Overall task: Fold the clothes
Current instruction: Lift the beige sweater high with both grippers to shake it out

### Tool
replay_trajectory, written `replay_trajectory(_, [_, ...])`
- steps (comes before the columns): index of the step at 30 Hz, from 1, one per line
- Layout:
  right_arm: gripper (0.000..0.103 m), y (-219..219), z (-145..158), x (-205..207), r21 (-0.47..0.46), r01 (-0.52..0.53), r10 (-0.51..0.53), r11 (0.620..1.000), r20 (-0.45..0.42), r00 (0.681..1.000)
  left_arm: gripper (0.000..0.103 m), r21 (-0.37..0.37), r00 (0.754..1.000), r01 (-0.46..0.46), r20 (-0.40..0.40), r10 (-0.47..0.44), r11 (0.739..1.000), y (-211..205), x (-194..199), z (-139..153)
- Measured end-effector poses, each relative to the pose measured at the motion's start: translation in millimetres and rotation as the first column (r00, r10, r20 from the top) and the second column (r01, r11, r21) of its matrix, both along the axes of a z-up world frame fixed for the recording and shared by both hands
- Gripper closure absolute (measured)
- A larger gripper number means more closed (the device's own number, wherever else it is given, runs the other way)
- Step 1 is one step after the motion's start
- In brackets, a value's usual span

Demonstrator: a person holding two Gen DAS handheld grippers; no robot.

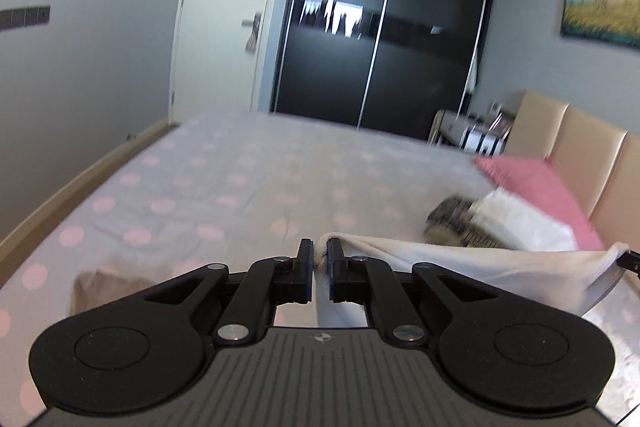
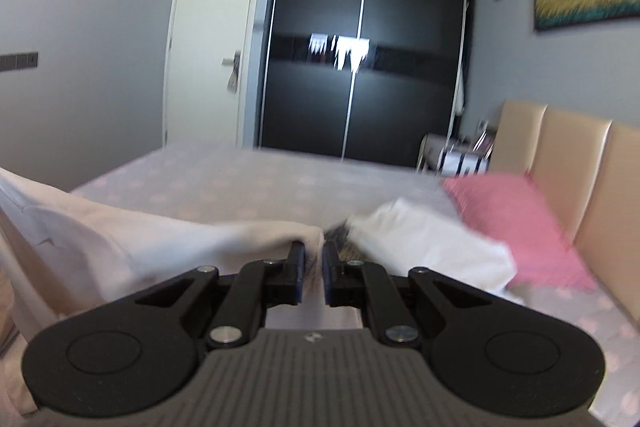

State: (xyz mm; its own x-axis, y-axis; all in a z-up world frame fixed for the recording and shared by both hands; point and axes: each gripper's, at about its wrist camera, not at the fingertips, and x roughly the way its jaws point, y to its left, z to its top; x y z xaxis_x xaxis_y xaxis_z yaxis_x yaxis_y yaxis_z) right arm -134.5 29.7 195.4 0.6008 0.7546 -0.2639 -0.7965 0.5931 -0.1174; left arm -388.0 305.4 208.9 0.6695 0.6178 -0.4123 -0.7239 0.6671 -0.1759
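The left gripper (image 1: 319, 259) is pinching nearly closed on a corner of a white garment (image 1: 460, 263), with cloth bunching between its fingers and hanging down behind them. From there the garment is stretching rightward, above the bed (image 1: 224, 187), to the far right edge of the left view, where a small black part of the other tool is just showing. The right gripper (image 2: 313, 261) is likewise clamping almost closed on another edge of the garment (image 2: 140, 247), which is draping away to the left and sagging low at the left side of the right view. So the garment is hanging spread between the two grippers, lifted off the spotted sheet. Farther right on the bed, a white folded piece (image 2: 432, 247) is lying over something dark and patterned (image 1: 452, 215), next to a pink pillow (image 2: 516, 227) against the beige headboard (image 2: 576, 163). Beyond the bed's far side, a dark wardrobe (image 2: 360, 47) and a white door (image 2: 212, 47) are standing. Both views are blurring slightly.
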Motion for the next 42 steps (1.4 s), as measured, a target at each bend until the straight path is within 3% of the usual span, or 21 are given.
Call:
replay_trajectory(6, [0.093, -51.5, 68.9, -35.5, 0.157, 0.040, -0.061, 0.987, 0.131, 0.990, 0.098, 0.125, 0.988, 0.031, 0.147, -0.049, 0.992, -41.3, -24.3, 60.2])
replay_trajectory(10, [0.093, -82.9, 100.7, -58.9, 0.241, 0.062, -0.107, 0.969, 0.177, 0.978, 0.098, 0.222, 0.968, 0.039, 0.235, -0.093, 0.974, -73.5, -44.6, 94.4])
replay_trajectory(18, [0.093, -151.3, 130.6, -108.9, 0.411, 0.081, -0.192, 0.908, 0.237, 0.952, 0.098, 0.347, 0.926, 0.050, 0.335, -0.174, 0.937, -128.6, -79.7, 131.0])
replay_trajectory(23, [0.093, -180.8, 134.1, -131.4, 0.452, 0.074, -0.200, 0.889, 0.236, 0.951, 0.098, 0.404, 0.895, 0.061, 0.382, -0.229, 0.913, -157.0, -101.0, 139.6])
replay_trajectory(27, [0.092, -178.1, 125.0, -134.1, 0.426, 0.073, -0.194, 0.902, 0.247, 0.949, 0.098, 0.374, 0.903, 0.083, 0.363, -0.228, 0.924, -156.1, -100.7, 135.7])
replay_trajectory(32, [0.093, -147.3, 99.6, -112.1, 0.347, 0.095, -0.170, 0.933, 0.193, 0.966, 0.098, 0.276, 0.940, 0.095, 0.292, -0.178, 0.956, -126.8, -77.7, 111.8])
replay_trajectory(42, [0.093, -39.3, 34.9, -21.3, 0.155, 0.156, -0.168, 0.975, 0.064, 0.984, 0.098, 0.126, 0.988, 0.083, 0.116, -0.098, 0.989, -34.8, 10.5, 48.3])
